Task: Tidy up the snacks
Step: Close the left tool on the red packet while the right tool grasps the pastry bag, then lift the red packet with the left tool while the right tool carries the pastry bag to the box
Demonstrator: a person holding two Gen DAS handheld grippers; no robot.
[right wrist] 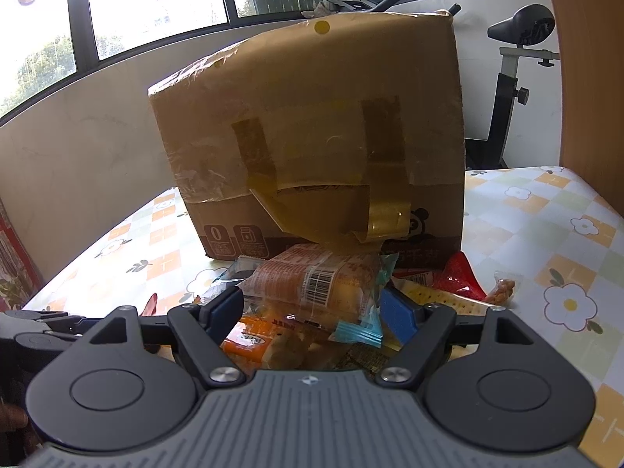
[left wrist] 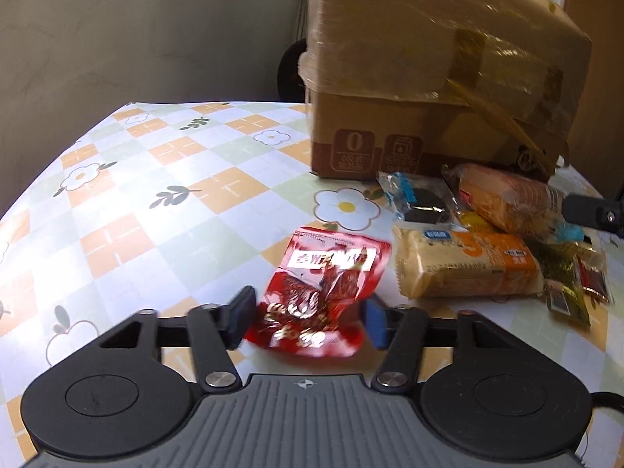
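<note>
Left wrist view: a table (left wrist: 163, 179) under a checked cloth of orange, green and white squares with flowers fills most of the picture, and on its far side stands a big cardboard box (left wrist: 429, 78), taped with yellow-brown strips and partly wrapped in clear film. Against the foot of the box lies a heap of snacks: a long orange-and-white biscuit pack (left wrist: 468, 269) at the front, a clear-wrapped bread roll (left wrist: 511, 202) behind it, a blue-edged packet with dark round biscuits (left wrist: 419, 202) to the left, and small dark green and red sachets (left wrist: 573, 280) to the right. Apart from the heap, nearer the camera, the red snack packet (left wrist: 323, 292) sits between the fingers of the left gripper (left wrist: 308, 319); both blue pads appear to touch its crumpled lower edges, so the tongs seem clenched on it, though blur makes the contact hard to confirm. In the right wrist view the same box rises behind the heap, with an exercise bike (right wrist: 514, 78) and windows (right wrist: 156, 0) beyond. The right gripper (right wrist: 316, 312) stands wide around the bread roll (right wrist: 312, 284); the pads flank its wrapper, but I cannot tell whether they press on it.
</note>
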